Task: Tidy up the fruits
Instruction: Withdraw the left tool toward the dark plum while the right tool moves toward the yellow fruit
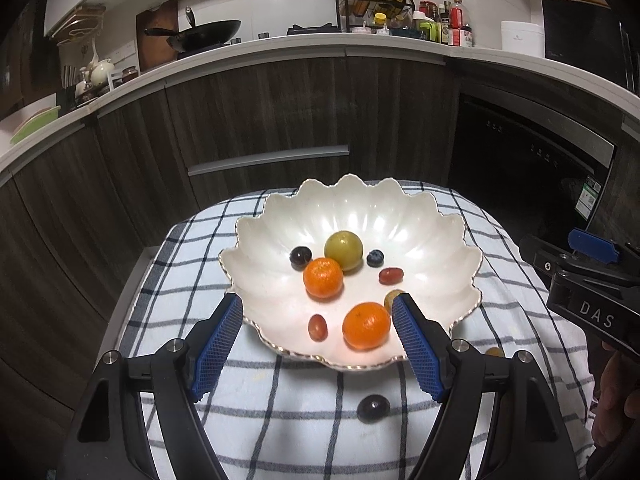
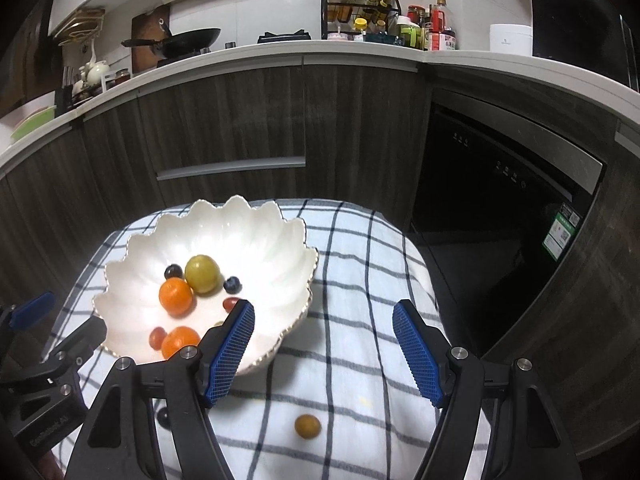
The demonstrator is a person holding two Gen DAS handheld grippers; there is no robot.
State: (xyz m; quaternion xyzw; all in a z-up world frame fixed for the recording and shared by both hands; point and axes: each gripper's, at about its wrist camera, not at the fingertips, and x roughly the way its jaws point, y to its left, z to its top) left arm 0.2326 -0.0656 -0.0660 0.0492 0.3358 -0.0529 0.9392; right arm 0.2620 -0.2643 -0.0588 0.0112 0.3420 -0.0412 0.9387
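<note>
I'm holding both grippers, left [image 1: 318, 312] and right [image 2: 324, 316], spread and empty; a bowl [image 1: 448, 240] is sitting ahead, a grape [image 1: 373, 408] lying loose on the cloth [image 1: 280, 408].

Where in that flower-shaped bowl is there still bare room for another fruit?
The far half of the white bowl, behind the green plum, is bare, and so is its right wall past the blueberry. The near middle, around the two oranges, is crowded.
</note>
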